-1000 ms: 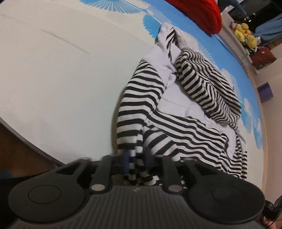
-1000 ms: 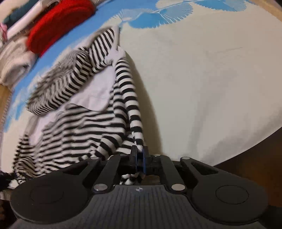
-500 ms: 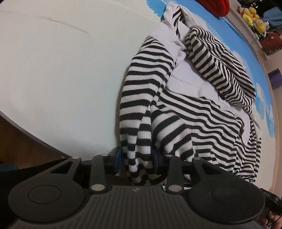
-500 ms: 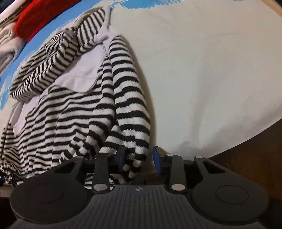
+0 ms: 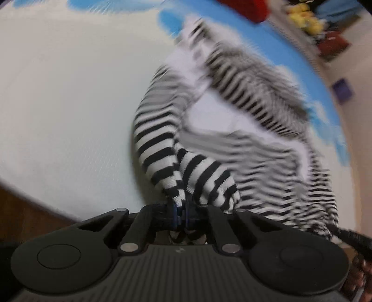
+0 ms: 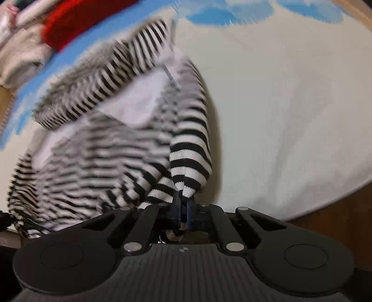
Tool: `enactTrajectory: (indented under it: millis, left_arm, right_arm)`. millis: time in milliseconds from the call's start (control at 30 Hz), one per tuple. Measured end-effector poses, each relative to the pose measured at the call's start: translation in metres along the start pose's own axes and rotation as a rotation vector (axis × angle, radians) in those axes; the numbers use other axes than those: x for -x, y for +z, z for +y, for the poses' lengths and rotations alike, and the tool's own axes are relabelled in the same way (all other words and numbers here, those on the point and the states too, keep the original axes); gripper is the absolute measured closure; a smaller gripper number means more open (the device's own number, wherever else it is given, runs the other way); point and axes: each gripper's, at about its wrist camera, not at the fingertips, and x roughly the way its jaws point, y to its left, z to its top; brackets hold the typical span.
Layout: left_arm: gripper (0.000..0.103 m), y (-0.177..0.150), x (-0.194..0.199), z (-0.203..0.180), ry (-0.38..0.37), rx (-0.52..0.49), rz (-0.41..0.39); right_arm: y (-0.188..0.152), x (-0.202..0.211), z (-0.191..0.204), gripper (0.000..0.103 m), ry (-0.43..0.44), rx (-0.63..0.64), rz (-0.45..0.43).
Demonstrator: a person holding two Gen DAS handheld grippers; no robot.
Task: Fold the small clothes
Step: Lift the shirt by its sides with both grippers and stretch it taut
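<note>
A black-and-white striped garment with a white lining (image 5: pixel 209 130) lies crumpled on a white bed cover (image 5: pixel 69 97). My left gripper (image 5: pixel 181 209) is shut on a bunched striped edge of it at the near side. In the right wrist view the same striped garment (image 6: pixel 111 130) spreads to the left, and my right gripper (image 6: pixel 183 209) is shut on another striped edge. Both views are blurred by motion, and the cloth rises from the bed toward each gripper.
The cover has blue bird prints (image 6: pixel 227 14) at the far side. A red knit item (image 6: pixel 76 18) and pale folded clothes (image 6: pixel 21 55) lie beyond the garment. The bed edge and brown wooden floor (image 5: pixel 25 209) are close below. Yellow plush toys (image 5: pixel 302 21) sit far off.
Half a second ago both grippers were open around the striped edges; now both have shut on the cloth and are pulling it up and back, blurring the views.
</note>
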Motion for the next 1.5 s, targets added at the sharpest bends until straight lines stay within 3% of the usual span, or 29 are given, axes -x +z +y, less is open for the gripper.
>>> enactTrajectory:
  millis: [267,500,633,800,967,1067,1200,1267,1300,1367,1400,1500]
  left_arm:
    - [0.098,0.02,0.093,-0.012,-0.133,-0.094,-0.201]
    - [0.098,-0.004,0.171,-0.004,-0.334,-0.113,-0.269]
    - [0.098,0.002,0.174,0.002,-0.387,-0.051,-0.28]
    - [0.098,0.045,0.115,-0.002,-0.335,-0.006,-0.225]
    - [0.098,0.119,0.037,-0.002,-0.232,0.04,-0.171]
    - [0.098,0.157,-0.016,0.004,-0.189,0.12,-0.118]
    - [0.09,0.18,-0.07,0.025,-0.232,0.319,-0.057]
    - [0.075,0.185,-0.078,0.036,-0.287,0.43,-0.047]
    - [0.073,0.186,-0.075,0.038,-0.328,0.447,-0.068]
    - [0.065,0.192,-0.063,0.038,-0.36,0.414,-0.139]
    - [0.064,0.193,-0.057,0.036,-0.353,0.383,-0.165]
    - [0.064,0.193,-0.05,0.02,-0.278,0.205,-0.169]
  right_arm:
    - [0.029,0.101,-0.003,0.1,0.204,-0.012,-0.25]
    - [0.0,0.191,-0.014,0.101,0.394,0.041,-0.379]
    - [-0.002,0.215,-0.028,0.101,0.46,0.015,-0.444]
    - [0.041,0.166,-0.033,0.101,0.402,-0.051,-0.408]
    - [0.104,0.081,-0.027,0.101,0.326,-0.101,-0.355]
    - [0.142,0.026,-0.019,0.101,0.267,-0.123,-0.301]
    - [0.176,-0.041,-0.016,0.097,0.175,-0.181,-0.23]
    - [0.181,-0.061,-0.02,0.093,0.147,-0.206,-0.223]
    - [0.182,-0.066,-0.022,0.092,0.132,-0.217,-0.223]
    - [0.186,-0.063,-0.028,0.086,0.142,-0.246,-0.26]
    - [0.187,-0.057,-0.03,0.077,0.15,-0.245,-0.29]
    - [0.181,-0.048,-0.027,0.056,0.128,-0.136,-0.369]
